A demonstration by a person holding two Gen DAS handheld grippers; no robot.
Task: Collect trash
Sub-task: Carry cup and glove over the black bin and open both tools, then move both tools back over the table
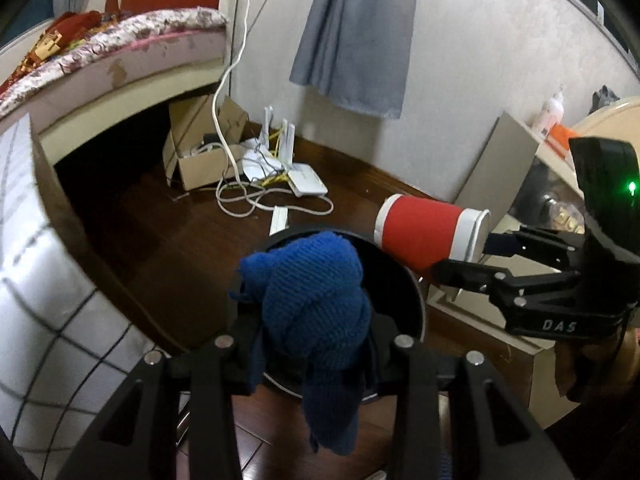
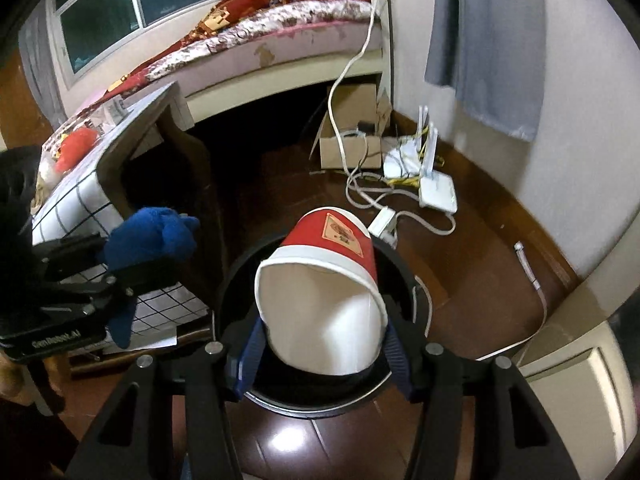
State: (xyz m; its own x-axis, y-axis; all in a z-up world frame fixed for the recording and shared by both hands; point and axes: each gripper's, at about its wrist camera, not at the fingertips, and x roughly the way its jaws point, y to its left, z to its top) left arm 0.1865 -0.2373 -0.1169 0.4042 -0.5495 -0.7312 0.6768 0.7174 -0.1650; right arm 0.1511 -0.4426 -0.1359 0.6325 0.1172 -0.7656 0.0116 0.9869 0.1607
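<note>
1. One round black bin [image 2: 320,402] stands on the dark wood floor [image 2: 460,248]; its inside is dark and I cannot tell what it holds.
2. One red paper cup [image 2: 326,292], lying on its side with the white mouth toward the camera, hangs over the bin, pinched at the rim by the right gripper [image 2: 322,350].
3. One blue knitted cloth [image 1: 316,300] is clamped in the left gripper [image 1: 316,344], over the bin's edge nearest the camera.
4. One open cardboard box [image 1: 200,152] at 11 o'clock from the bin holds cables.
5. Only the right wrist view shows the window [image 2: 132,4] and the label on the cup; only the left shows a pump bottle [image 1: 554,110] on a shelf at 2 o'clock.
6. Two white routers [image 2: 438,192] lie by the wall.
</note>
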